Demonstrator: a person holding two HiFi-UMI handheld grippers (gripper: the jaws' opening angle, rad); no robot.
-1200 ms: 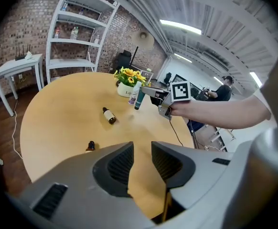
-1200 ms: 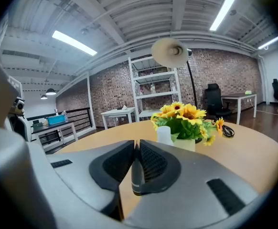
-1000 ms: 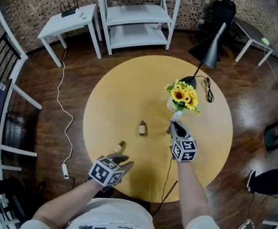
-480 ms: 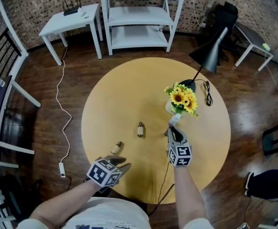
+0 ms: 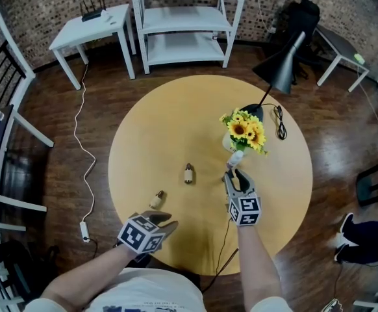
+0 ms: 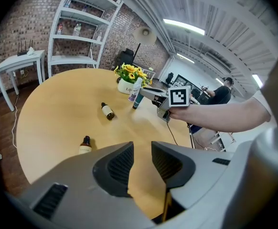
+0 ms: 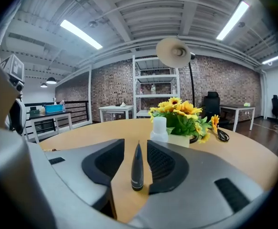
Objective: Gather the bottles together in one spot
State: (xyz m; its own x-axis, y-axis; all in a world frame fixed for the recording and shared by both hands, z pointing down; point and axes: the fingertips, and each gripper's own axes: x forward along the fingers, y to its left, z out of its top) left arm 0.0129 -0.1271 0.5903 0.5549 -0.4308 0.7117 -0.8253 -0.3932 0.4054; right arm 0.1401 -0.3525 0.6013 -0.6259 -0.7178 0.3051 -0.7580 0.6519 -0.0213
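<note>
Two small amber bottles rest on the round wooden table [image 5: 163, 129]: one [image 5: 188, 173] lies near the middle, the other [image 5: 156, 199] stands closer to my left gripper [image 5: 164, 218]. That gripper [image 6: 142, 149] hovers at the near edge, its jaws a narrow gap apart with nothing in it. A dark pointed bottle [image 7: 137, 168] stands upright between the jaws of my right gripper [image 7: 136, 147], which have just been opening; the pads no longer press it. A white bottle [image 7: 159, 128] stands just beyond, beside the flowers.
A pot of sunflowers [image 5: 243, 130] and a black lamp [image 5: 281, 70] stand at the table's right, with a cord [image 5: 226, 233] running off the near edge. A white shelf [image 5: 182, 18] and a small white table [image 5: 91, 28] stand behind.
My right gripper's jaws have spread apart round the dark bottle, which stays upright on the table. The left gripper and the amber bottles have kept their places.
</note>
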